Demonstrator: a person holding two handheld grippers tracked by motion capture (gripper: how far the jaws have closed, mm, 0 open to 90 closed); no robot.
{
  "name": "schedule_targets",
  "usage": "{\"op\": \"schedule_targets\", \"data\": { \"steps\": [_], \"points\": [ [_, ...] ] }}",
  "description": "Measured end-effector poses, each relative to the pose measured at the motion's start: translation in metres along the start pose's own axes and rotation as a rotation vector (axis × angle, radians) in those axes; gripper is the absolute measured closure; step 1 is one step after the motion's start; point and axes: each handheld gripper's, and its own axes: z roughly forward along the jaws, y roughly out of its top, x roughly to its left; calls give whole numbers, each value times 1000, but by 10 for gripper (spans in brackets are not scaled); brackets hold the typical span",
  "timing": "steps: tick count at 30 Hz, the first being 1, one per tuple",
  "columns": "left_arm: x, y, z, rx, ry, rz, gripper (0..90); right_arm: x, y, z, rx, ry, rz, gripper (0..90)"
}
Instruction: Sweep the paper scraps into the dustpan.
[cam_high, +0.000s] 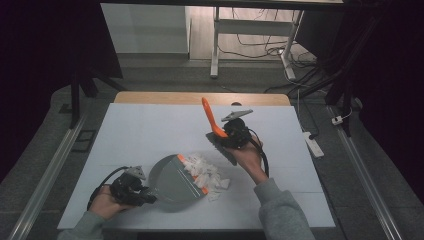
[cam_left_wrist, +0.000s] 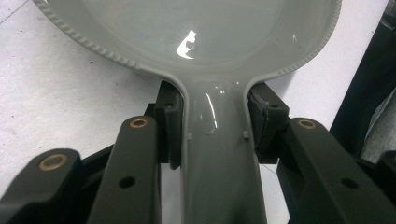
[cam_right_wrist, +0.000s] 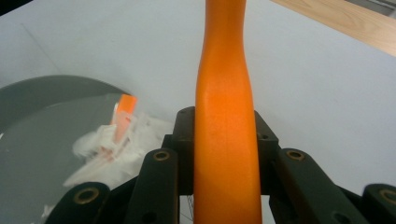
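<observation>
The left gripper is squeezing the grey dustpan near the worktop's front edge. The right gripper is gripping the orange brush mid-worktop, open room behind.

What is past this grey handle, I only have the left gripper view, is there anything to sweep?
Observer: Yes. White paper scraps lie at the grey dustpan's orange lip, on the white table.
Operator: Where's the brush?
Observer: The right claw holds the brush by its orange handle, raised just beyond the scraps.
Operator: Is my left claw on the dustpan?
Observer: Yes. The left claw is shut on the dustpan handle, at the table's near left.
</observation>
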Motion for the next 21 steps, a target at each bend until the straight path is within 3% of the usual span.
{"op": "schedule_targets", "data": {
  "steps": [2, 8, 21],
  "points": [
    [0, 0, 0, 2, -1, 3, 619, -6, -10, -9, -4, -31, 25, 707],
    [-1, -1, -1, 5, -7, 8, 619, -6, -34, -24, 0, -57, 76, 707],
    [-1, -4, -3, 10, -12, 13, 619, 0, -63, -31, 17, -72, 127, 707]
  ]
}}
